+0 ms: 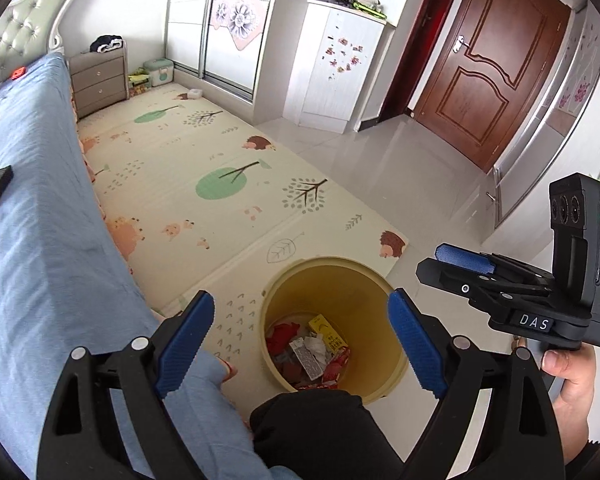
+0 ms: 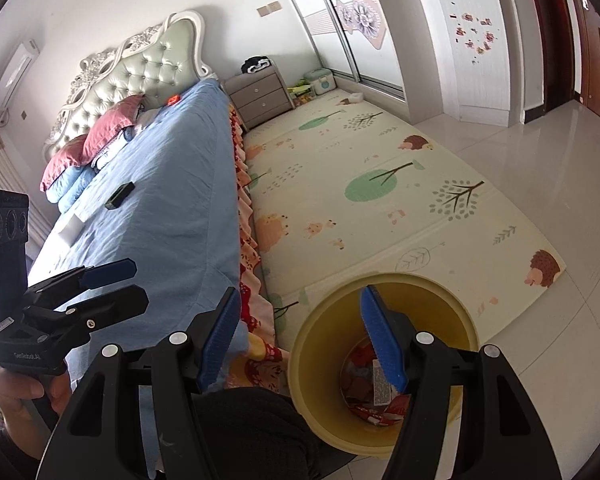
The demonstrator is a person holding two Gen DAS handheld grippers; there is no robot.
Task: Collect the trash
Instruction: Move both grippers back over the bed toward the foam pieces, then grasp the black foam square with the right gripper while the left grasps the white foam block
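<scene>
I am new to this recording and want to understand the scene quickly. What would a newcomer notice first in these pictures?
First the yellow bin on the floor beside the bed, with red and yellow wrappers lying at its bottom. Next the left gripper and right gripper, each above the bin with open fingers holding nothing. Then the blue bedspread at the left and the play mat with trees and hedgehogs behind the bin.
</scene>
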